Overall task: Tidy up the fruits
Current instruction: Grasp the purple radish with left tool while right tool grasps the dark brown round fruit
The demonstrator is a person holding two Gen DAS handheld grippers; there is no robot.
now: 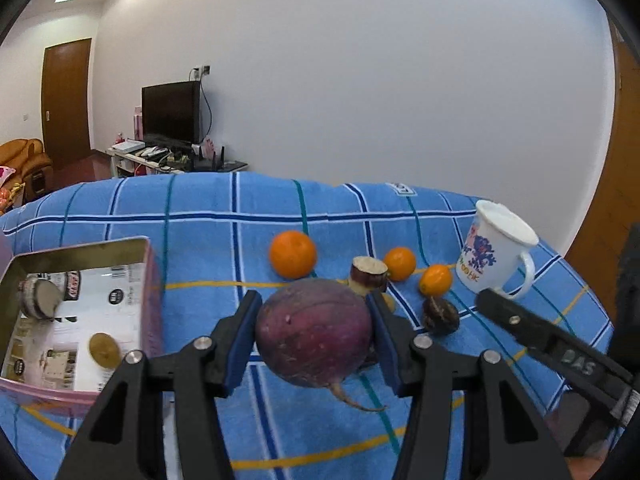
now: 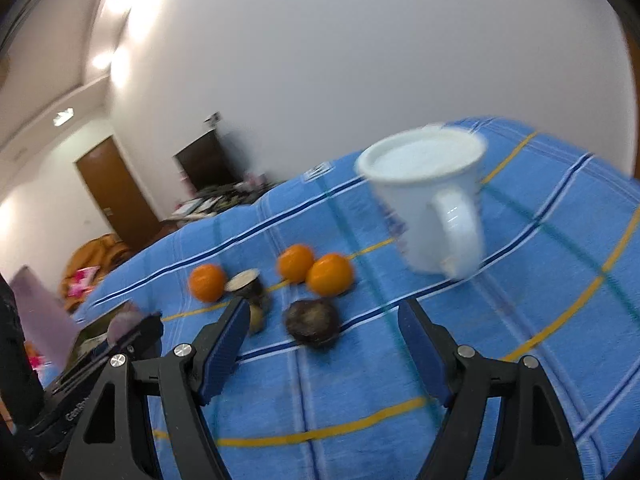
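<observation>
My left gripper (image 1: 314, 330) is shut on a large purple radish (image 1: 314, 330) and holds it above the blue checked cloth (image 1: 200, 248), just right of an open tin box (image 1: 154, 280). Three oranges (image 1: 293, 254) (image 1: 400, 263) (image 1: 435, 279), a cut purple root piece (image 1: 369, 274) and a dark wrinkled fruit (image 1: 440, 315) lie beyond it. My right gripper (image 2: 322, 344) is open and empty, hovering just in front of the dark fruit (image 2: 313, 322), with the oranges (image 2: 330, 274) behind it. The right gripper also shows at the right of the left wrist view (image 1: 520, 320).
A white printed mug (image 1: 496, 252) stands at the right of the cloth, also large in the right wrist view (image 2: 432, 200). The tin box holds a cut root piece (image 1: 40, 298) and a round yellowish slice (image 1: 104, 350). A TV stand and a door are far behind.
</observation>
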